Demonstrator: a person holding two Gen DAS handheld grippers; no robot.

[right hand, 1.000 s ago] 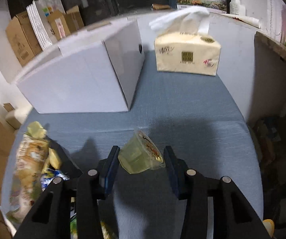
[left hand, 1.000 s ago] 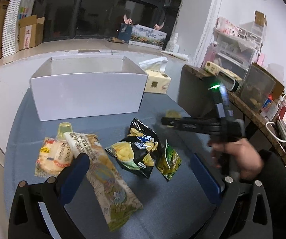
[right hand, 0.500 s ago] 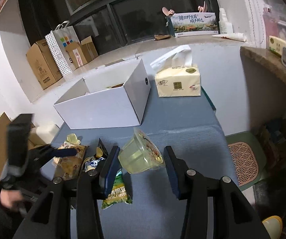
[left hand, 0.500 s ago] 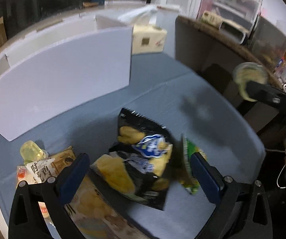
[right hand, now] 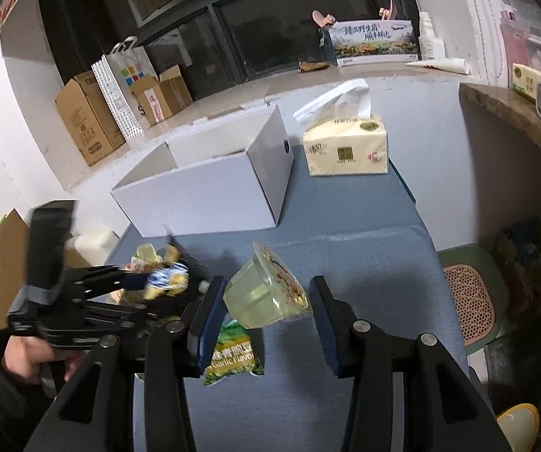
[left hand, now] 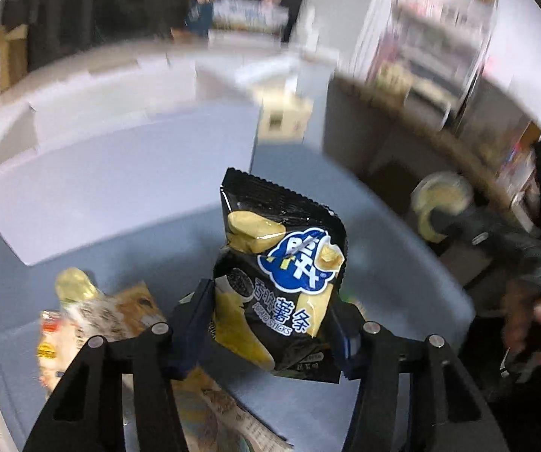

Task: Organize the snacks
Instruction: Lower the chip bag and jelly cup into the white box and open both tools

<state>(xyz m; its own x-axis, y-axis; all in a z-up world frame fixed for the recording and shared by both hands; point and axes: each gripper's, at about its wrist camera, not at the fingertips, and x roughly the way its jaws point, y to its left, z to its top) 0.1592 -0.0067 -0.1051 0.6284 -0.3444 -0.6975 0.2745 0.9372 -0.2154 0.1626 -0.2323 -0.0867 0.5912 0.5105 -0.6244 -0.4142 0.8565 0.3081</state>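
Two snacks are in hand at once, so the step looks like pick-up giving way to carrying. Nearest, the left tongs (left hand: 270,324) are closing on the black bag of potato sticks (left hand: 283,275), which stands between the pads with its lower part already pinched and its top tilted toward the box. The right tongs (right hand: 266,318) grip a clear jelly cup (right hand: 268,293) by its sides, tipped over and held above the blue bench (right hand: 364,248). Below them lie a green garlic-flavour packet (right hand: 233,361), and farther left a pale snack bag (left hand: 93,324) with a small yellow jelly (left hand: 74,282) beside it, all waiting on the bench. Beyond stands the open white box (right hand: 210,184), with a tissue pack (right hand: 346,150) just past its right end. Next, I judge, each hand must reach over the box's near wall and release inside, the bag needing a firm grip first.
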